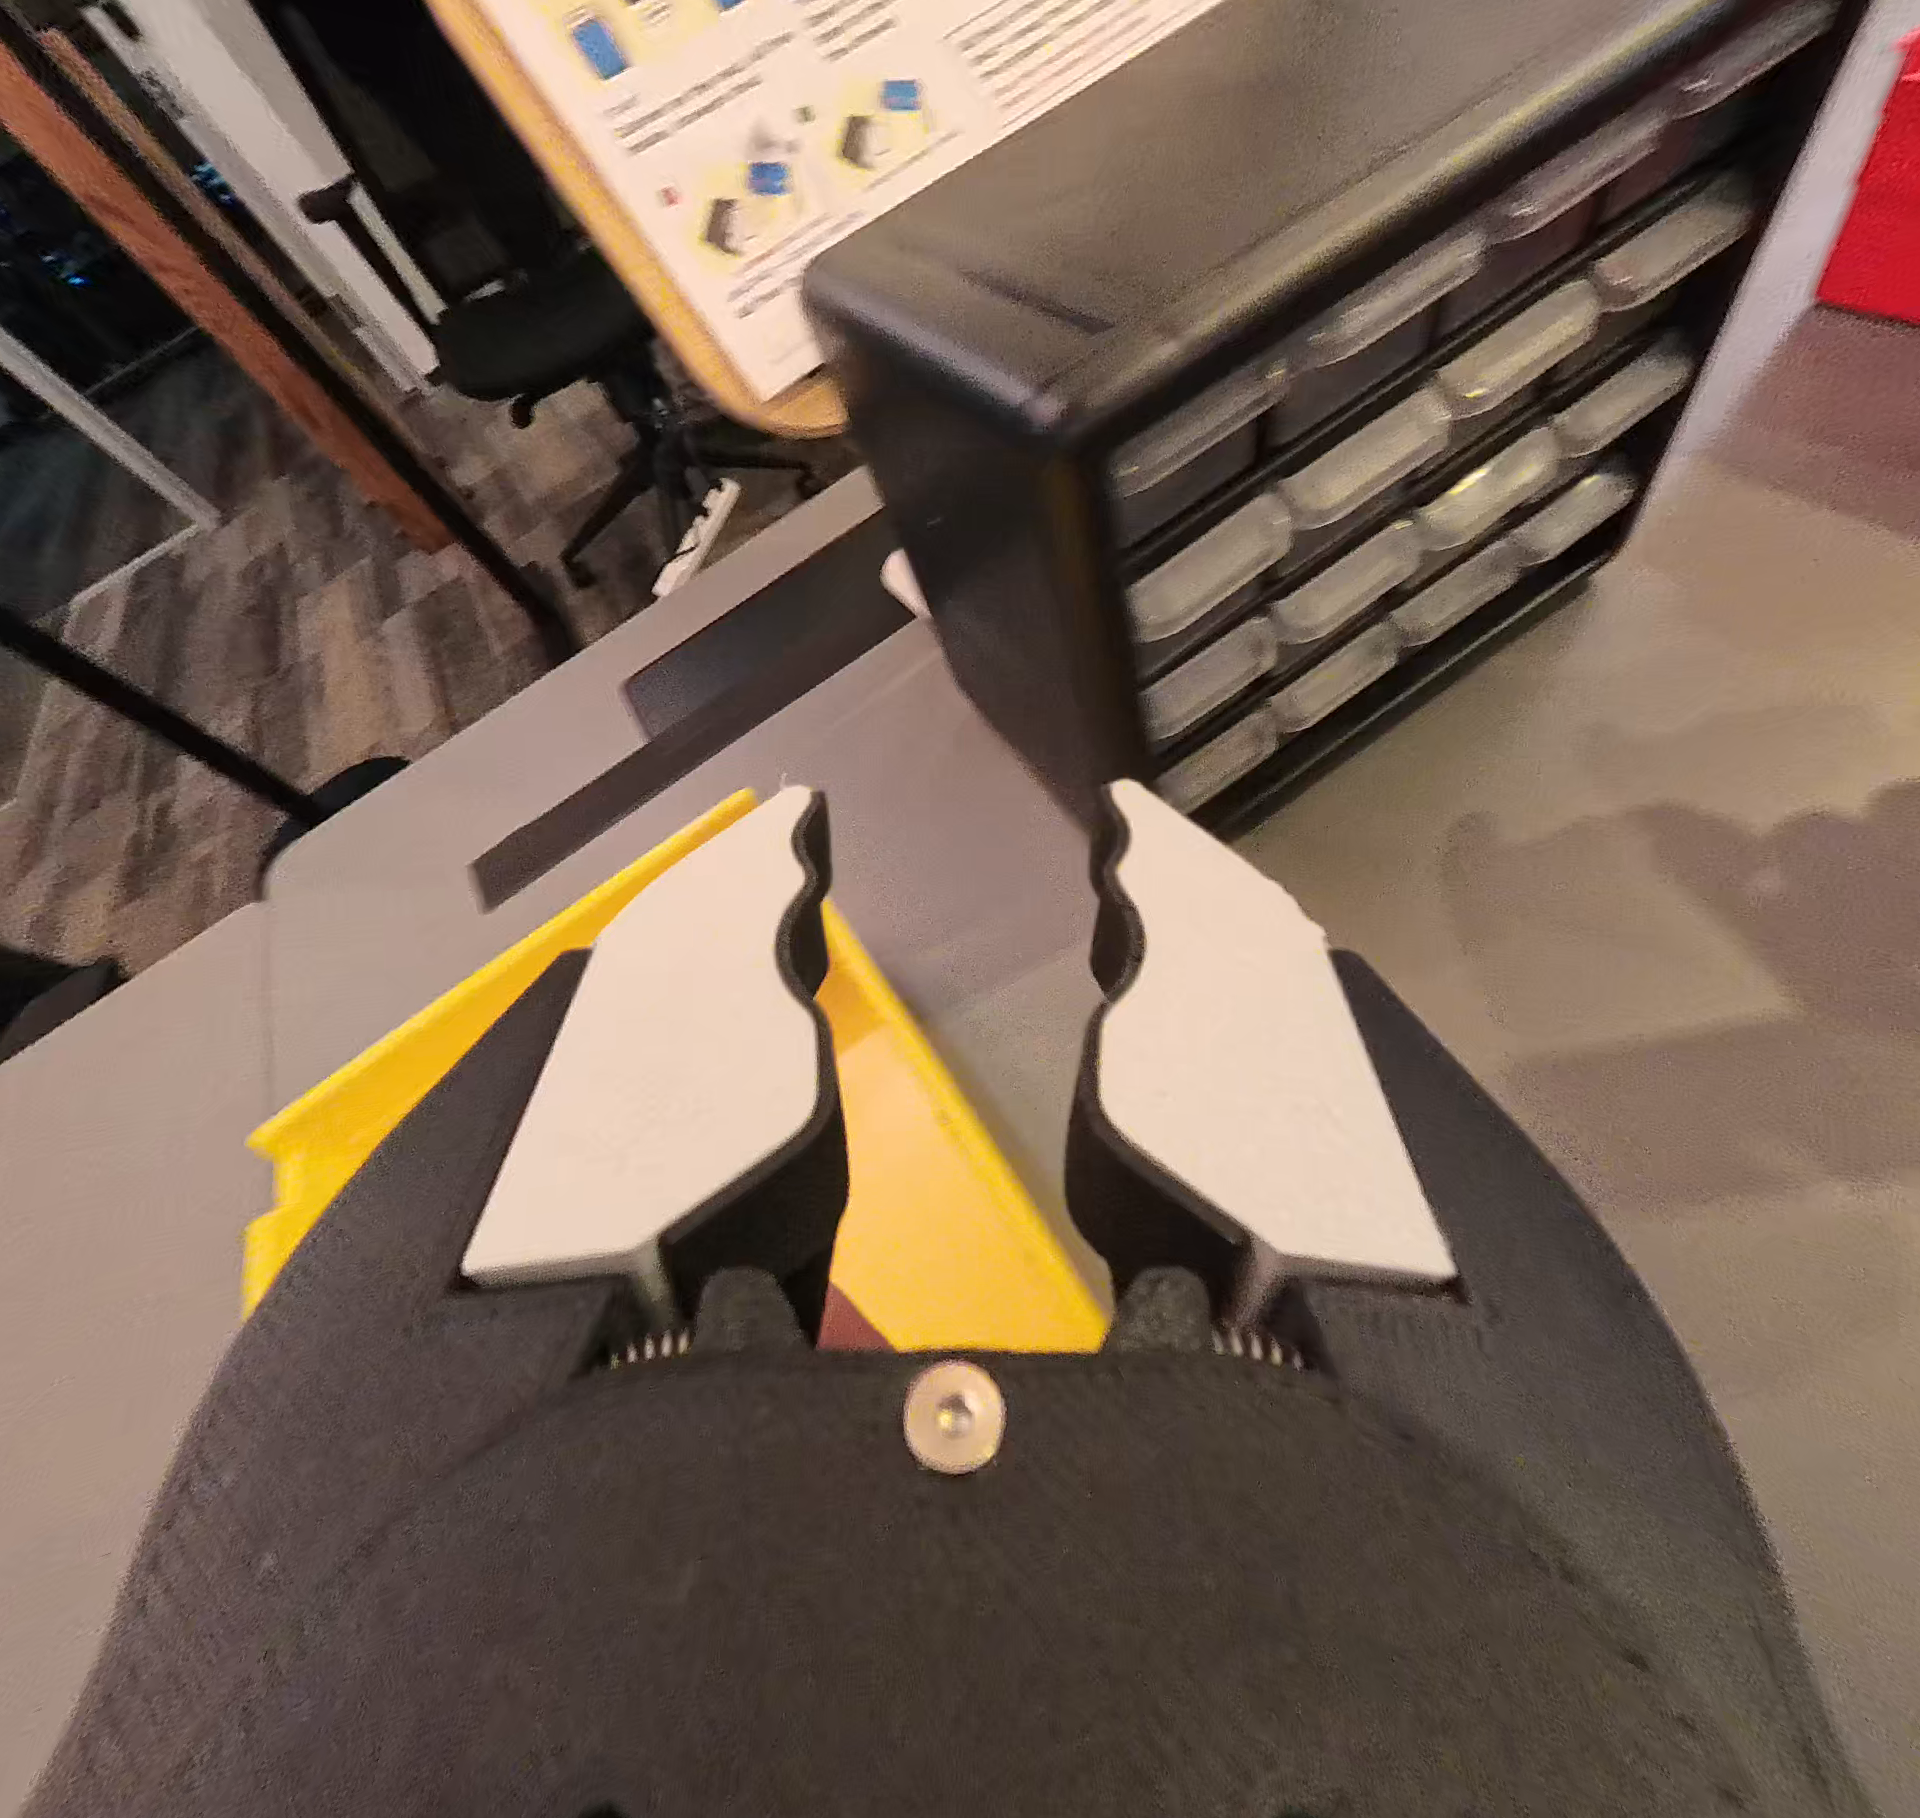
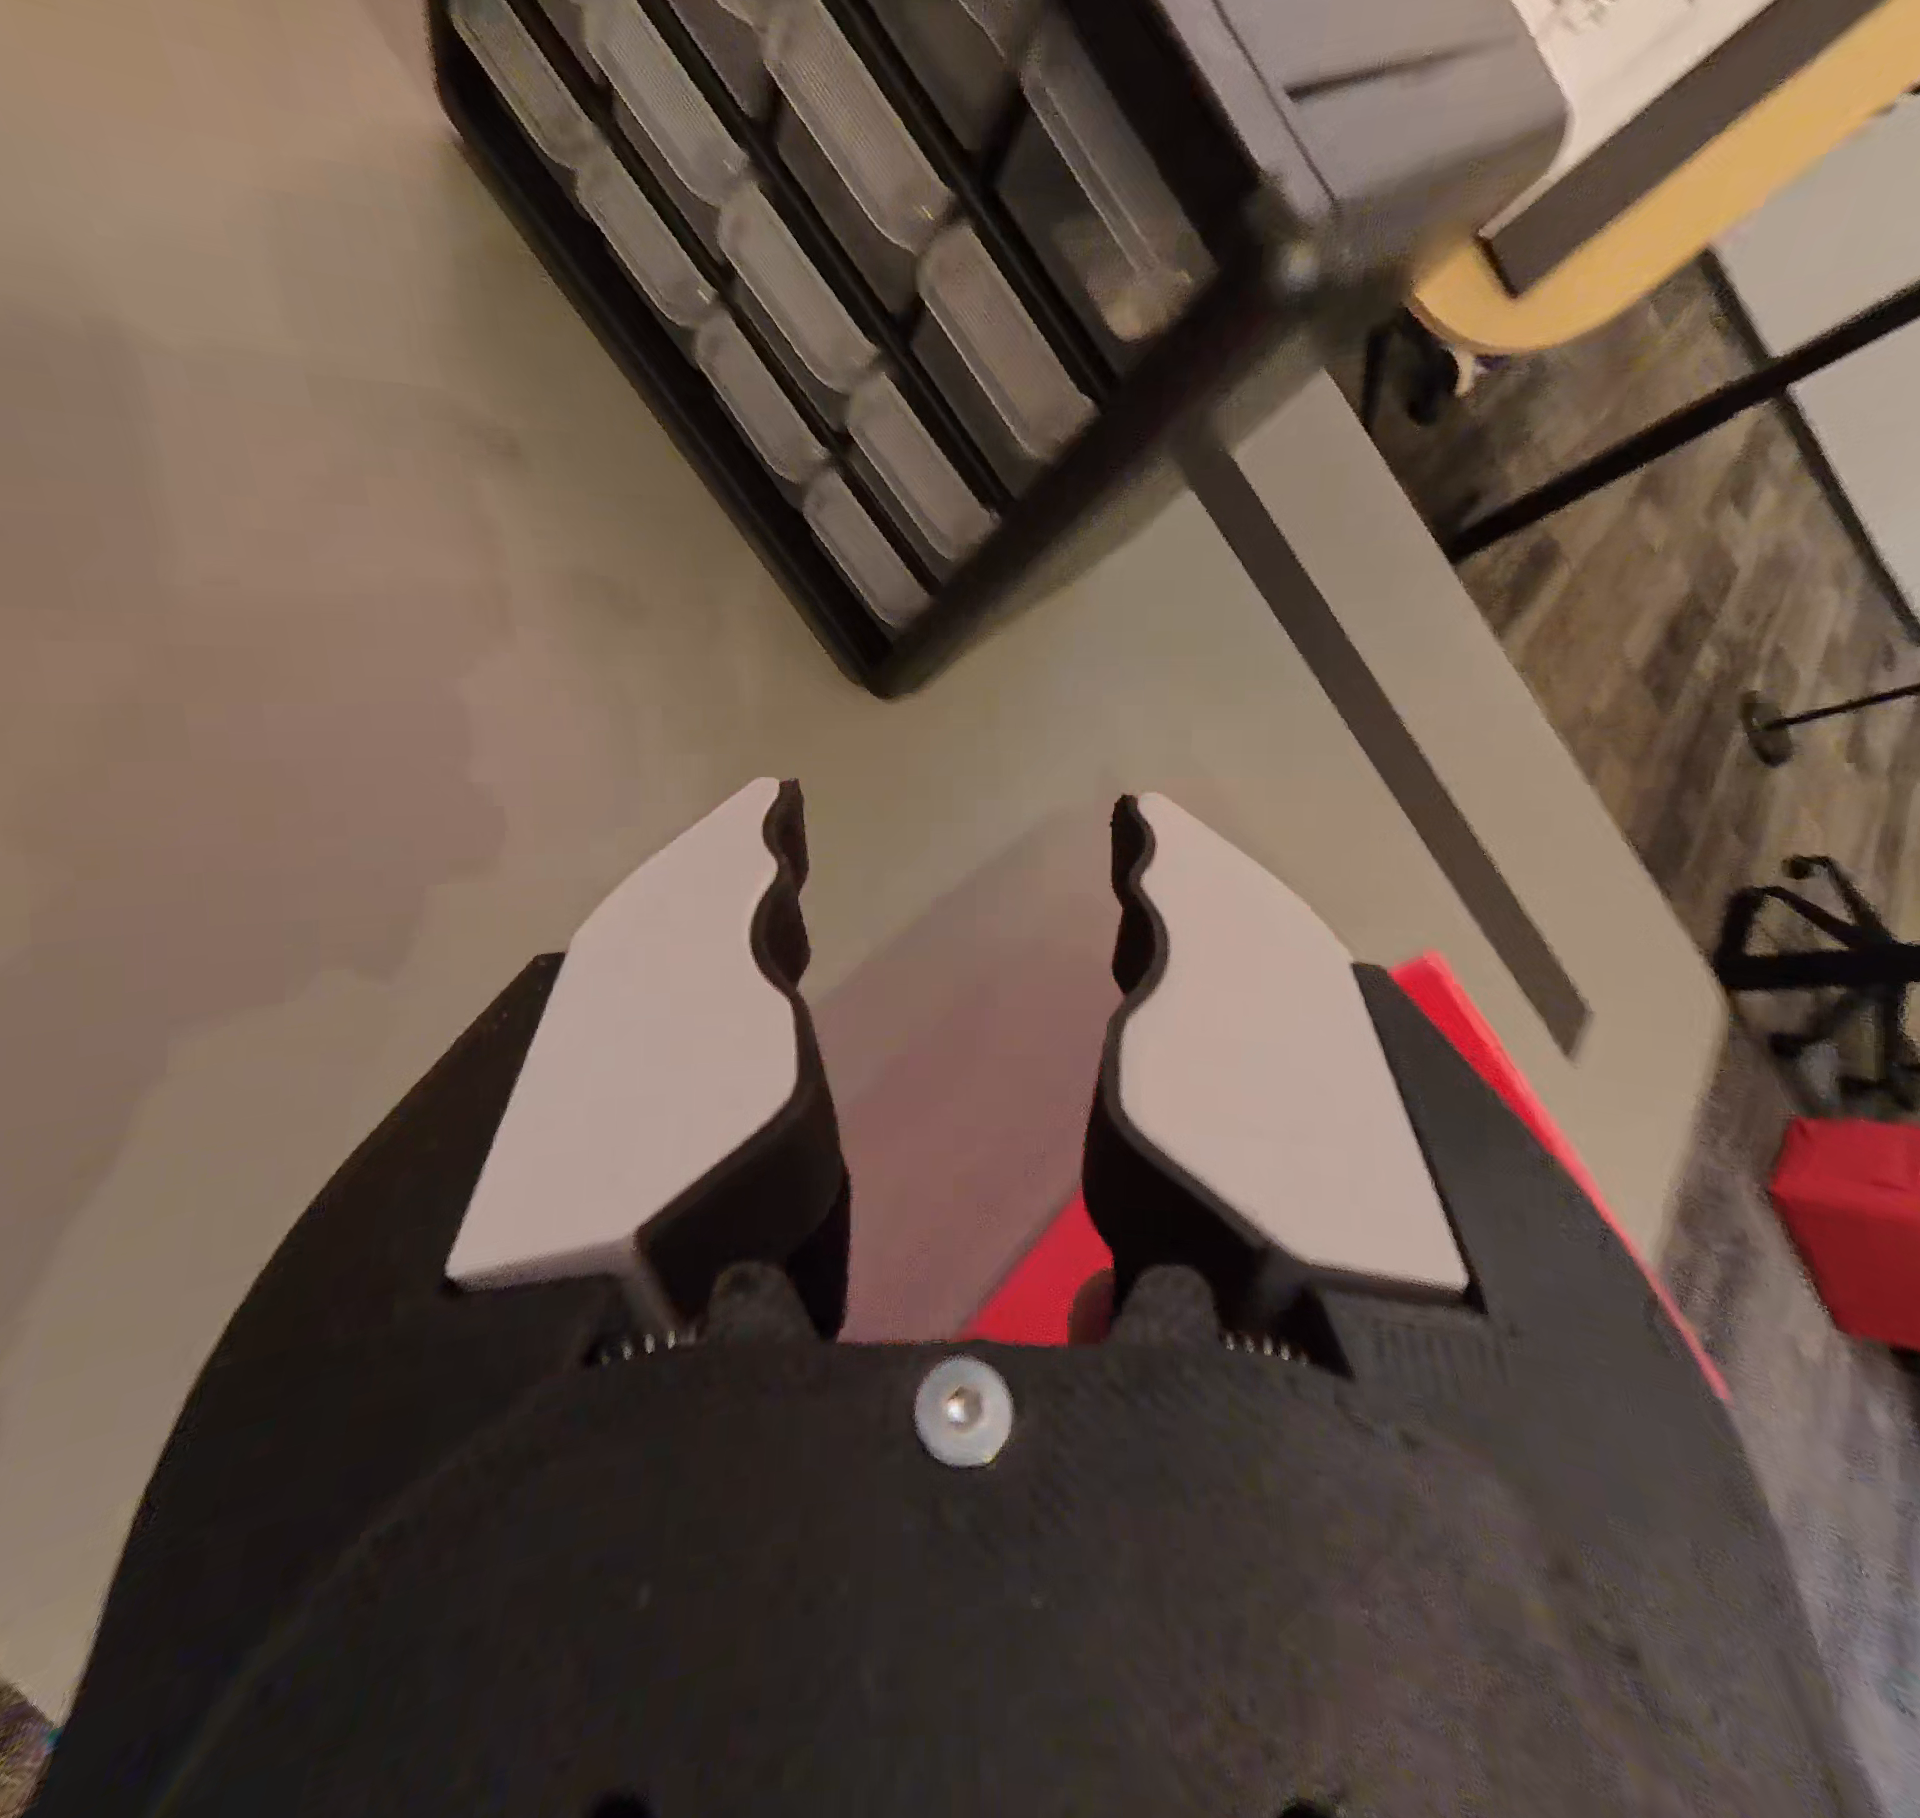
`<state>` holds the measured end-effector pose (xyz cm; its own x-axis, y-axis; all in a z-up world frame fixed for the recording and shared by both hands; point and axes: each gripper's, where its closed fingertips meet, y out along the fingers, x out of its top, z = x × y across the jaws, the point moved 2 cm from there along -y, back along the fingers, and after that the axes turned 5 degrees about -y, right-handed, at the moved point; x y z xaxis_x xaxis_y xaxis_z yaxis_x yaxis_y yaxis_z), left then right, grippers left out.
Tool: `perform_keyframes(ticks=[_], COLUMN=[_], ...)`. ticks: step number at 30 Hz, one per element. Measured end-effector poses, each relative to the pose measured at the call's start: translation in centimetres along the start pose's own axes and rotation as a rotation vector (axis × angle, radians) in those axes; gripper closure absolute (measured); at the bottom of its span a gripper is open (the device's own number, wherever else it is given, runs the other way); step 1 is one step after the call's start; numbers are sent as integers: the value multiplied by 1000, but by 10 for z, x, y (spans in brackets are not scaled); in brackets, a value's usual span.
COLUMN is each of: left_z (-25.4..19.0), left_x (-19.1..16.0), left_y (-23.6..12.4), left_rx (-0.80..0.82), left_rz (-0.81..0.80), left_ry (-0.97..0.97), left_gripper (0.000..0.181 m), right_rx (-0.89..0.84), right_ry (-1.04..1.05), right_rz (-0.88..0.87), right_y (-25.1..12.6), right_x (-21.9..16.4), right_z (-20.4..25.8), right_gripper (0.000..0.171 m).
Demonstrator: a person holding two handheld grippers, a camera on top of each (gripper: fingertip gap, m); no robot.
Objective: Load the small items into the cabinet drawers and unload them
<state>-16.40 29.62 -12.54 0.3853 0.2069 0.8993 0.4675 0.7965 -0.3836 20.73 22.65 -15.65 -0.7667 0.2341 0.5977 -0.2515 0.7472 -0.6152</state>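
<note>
A black cabinet (image 1: 1195, 241) with rows of clear small drawers (image 1: 1361, 459) stands on the grey table; all drawers look pushed in. It also shows in the right wrist view (image 2: 1174, 418), with its drawers (image 2: 831, 241) facing the camera. My left gripper (image 1: 961, 812) is open and empty, held above a yellow bin (image 1: 935, 1197), short of the cabinet's near corner. My right gripper (image 2: 956, 802) is open and empty, held above the table and a red bin (image 2: 1039, 1280), short of the cabinet front. No small items show in either view.
The grey table (image 1: 1558, 937) ends in an edge on the left in the left wrist view and on the right (image 2: 1455, 677) in the right wrist view. A wooden table with printed sheets (image 1: 831, 54) stands behind the cabinet. A red box (image 2: 1849, 1238) lies on the floor. My hands' fingertips stand some 35 centimetres from each other.
</note>
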Motion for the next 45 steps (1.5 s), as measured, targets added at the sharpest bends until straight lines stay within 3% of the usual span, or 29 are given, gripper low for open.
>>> perform_keyframes(ticks=[1, 6, 10, 13, 20, 24, 45], left_z=[-17, -105, -139, -152, -161, -164, -179], left_x=[2, -15, -54, -70, -93, -100, -128], left_y=[5, 35, 60, 72, 87, 93, 102], left_rx=[-33, -139, -135, -159, -200, -215, -280], left_rz=[0, 97, 237, 255, 318, 330, 403], left_ry=[-4, 111, 101, 74, 6, 7, -79], left_gripper=[132, 124, 129, 125, 115, 115, 115], right_rx=[27, 178, 254, 291, 396, 371, 410], right_ry=[24, 140, 194, 172, 233, 184, 232], right_rz=[-21, -68, -76, -95, -47, -9, -14], right_y=[6, 44, 70, 83, 103, 110, 114], right_x=[6, 14, 9, 7, -10, -17, -21], right_z=[8, 58, 95, 113, 142, 148, 155], right_gripper=[114, 105, 96, 93, 83, 81, 86])
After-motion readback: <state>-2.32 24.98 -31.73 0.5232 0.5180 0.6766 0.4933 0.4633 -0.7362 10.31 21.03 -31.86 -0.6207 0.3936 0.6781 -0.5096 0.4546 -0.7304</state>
